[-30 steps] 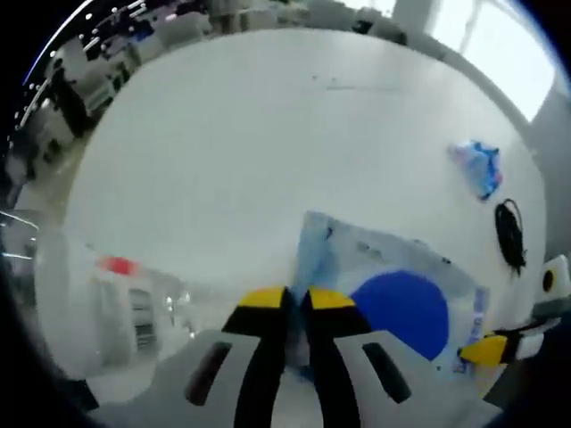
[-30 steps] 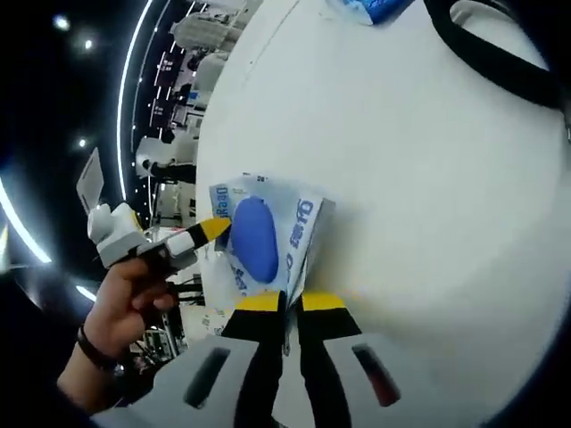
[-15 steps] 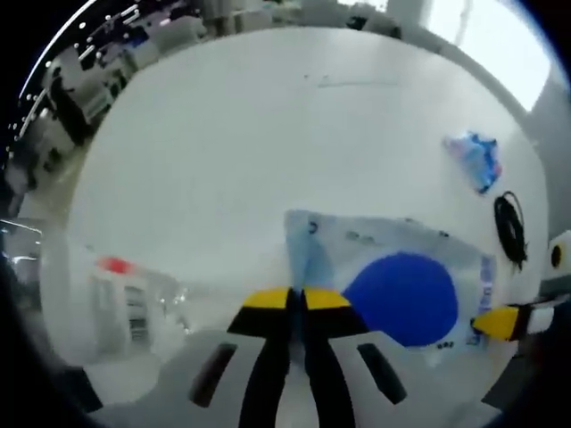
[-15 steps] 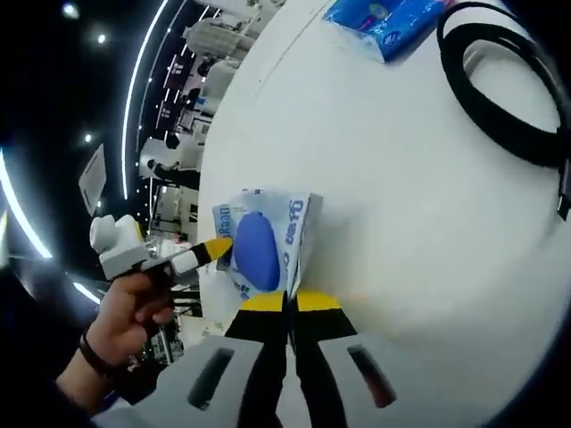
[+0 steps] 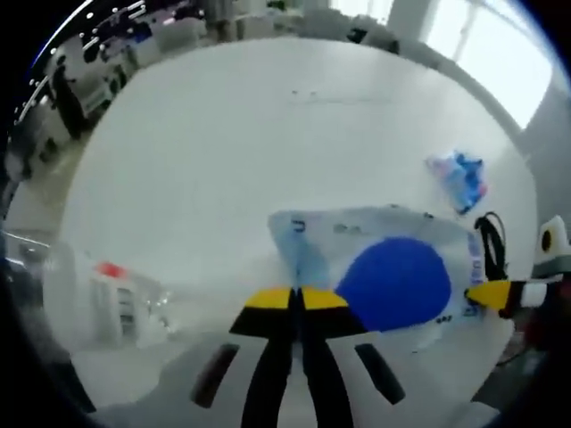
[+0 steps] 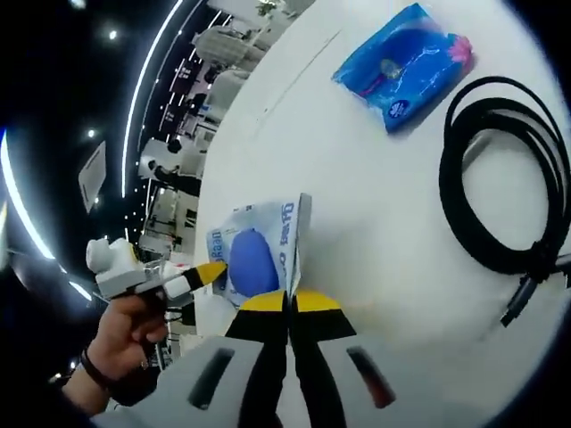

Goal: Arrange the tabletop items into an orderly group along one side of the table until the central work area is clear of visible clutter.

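Between my two hand-held grippers, left and right, hangs the packet, pinched at opposite edges, stretched lengthwise above the bench.

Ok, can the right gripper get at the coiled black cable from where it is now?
Probably not yet: the right gripper is shut on the blue-and-white packet. The table between it and the black cable looks bare.
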`<control>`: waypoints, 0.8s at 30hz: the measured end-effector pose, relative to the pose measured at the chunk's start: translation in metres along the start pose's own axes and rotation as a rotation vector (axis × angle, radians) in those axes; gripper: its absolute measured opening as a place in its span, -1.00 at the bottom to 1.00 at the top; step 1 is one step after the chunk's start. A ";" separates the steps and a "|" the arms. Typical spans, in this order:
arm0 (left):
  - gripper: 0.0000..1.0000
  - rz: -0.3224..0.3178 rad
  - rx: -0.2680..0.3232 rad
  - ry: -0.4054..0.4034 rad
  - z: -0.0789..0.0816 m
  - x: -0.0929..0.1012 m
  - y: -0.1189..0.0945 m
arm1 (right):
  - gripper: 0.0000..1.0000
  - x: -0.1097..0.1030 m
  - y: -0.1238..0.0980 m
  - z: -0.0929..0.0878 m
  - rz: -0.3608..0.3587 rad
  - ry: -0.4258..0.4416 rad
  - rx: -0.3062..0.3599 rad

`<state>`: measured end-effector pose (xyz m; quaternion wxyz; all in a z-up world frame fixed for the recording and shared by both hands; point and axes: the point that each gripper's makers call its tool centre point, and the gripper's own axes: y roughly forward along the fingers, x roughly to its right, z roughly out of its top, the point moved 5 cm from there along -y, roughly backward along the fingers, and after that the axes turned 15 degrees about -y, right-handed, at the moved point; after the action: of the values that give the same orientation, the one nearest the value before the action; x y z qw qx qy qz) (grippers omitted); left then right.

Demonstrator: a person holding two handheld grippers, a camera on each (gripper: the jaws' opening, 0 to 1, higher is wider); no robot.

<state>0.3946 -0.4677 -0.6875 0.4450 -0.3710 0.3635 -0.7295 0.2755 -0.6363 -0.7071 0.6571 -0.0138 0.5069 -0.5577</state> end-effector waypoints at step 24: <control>-1.00 -0.056 0.078 -0.074 0.020 0.034 -0.009 | -1.00 0.019 0.001 0.093 -0.041 -0.198 -0.015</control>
<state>0.3973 -0.5000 -0.6628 0.4516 -0.3900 0.3077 -0.7411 0.3370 -0.7015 -0.6744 0.6923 -0.0841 0.4436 -0.5630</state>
